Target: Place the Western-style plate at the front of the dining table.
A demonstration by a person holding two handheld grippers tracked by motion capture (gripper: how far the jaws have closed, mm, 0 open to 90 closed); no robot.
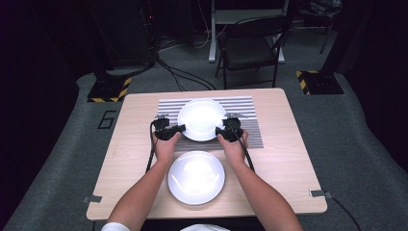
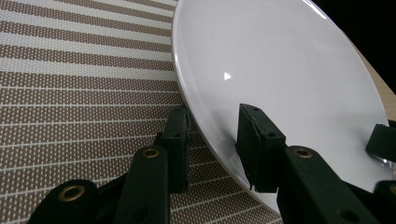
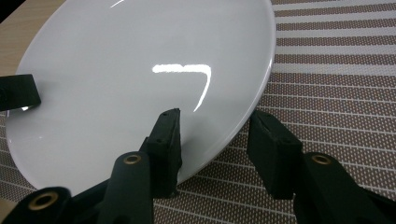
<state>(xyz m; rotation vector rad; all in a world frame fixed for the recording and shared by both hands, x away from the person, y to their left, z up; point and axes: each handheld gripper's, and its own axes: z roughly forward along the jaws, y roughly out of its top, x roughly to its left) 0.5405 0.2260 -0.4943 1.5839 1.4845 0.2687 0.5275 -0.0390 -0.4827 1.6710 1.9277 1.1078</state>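
A white plate rests over a striped placemat at the far middle of the wooden table. My left gripper is shut on the plate's left rim, one jaw on its upper face and one outside the edge. My right gripper is shut on the opposite rim in the same way. The glossy plate looks bare. A second white plate lies nearer the person, between the forearms.
The placemat spreads out beyond both grippers. A cable trails from each gripper across the table. Behind the table stand a folding chair and yellow-and-black striped bases on grey carpet.
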